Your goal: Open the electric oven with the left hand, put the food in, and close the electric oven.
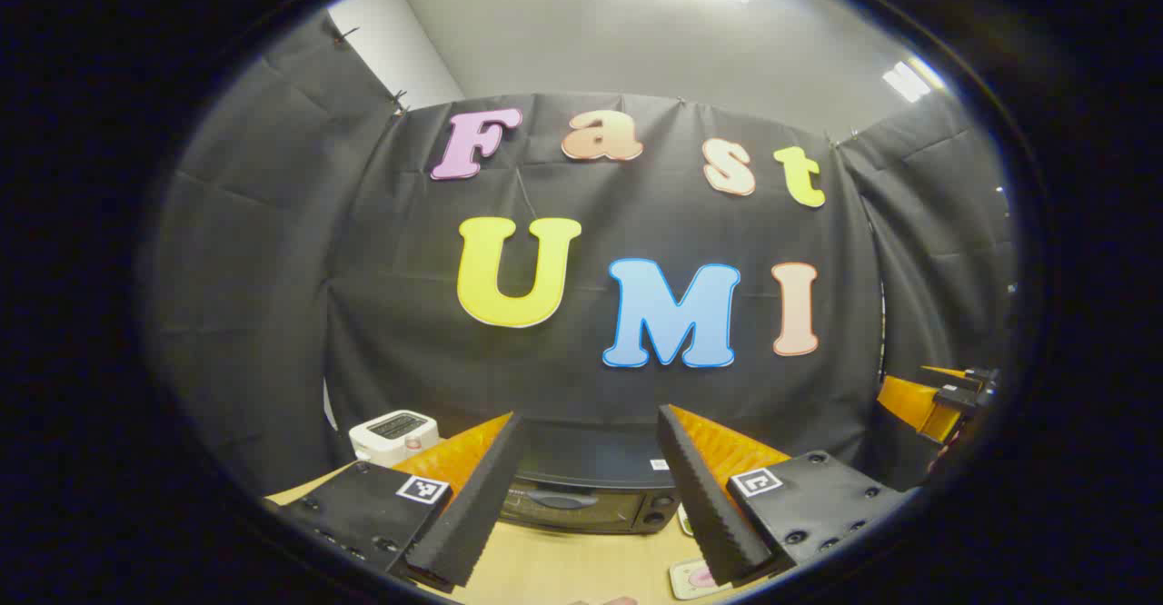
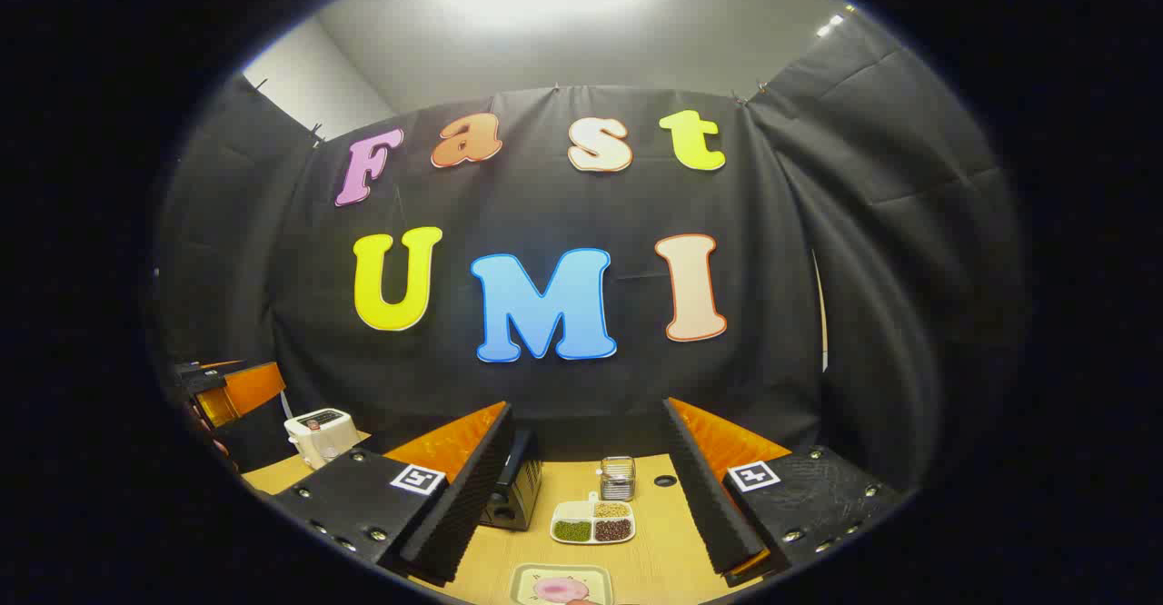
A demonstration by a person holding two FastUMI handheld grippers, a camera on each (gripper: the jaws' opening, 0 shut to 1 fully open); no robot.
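— Where is your oven [image 1: 589, 487]?
— Straight ahead of your left gripper [image 1: 586, 487], door shut, a white toaster [image 1: 393, 434] to its left, on the wooden table [image 1: 563, 569].
— And the right gripper [image 2: 586, 487]?
— It sees the oven's side, a divided tray [image 2: 593, 521] of beans beside it, a glass jar [image 2: 618, 478] behind, and the food plate [image 2: 561, 586] nearest you. Both grippers stand wide, empty.

A light wooden worktop [image 2: 654, 560] carries a black electric oven [image 1: 591, 500] at the far side. A white appliance [image 2: 318, 435] stands to its left. Right of the oven lie a divided tray [image 2: 593, 521] of beans, a small jar [image 2: 618, 478] behind it, and, nearer, a plate [image 2: 559, 585] with pink food.
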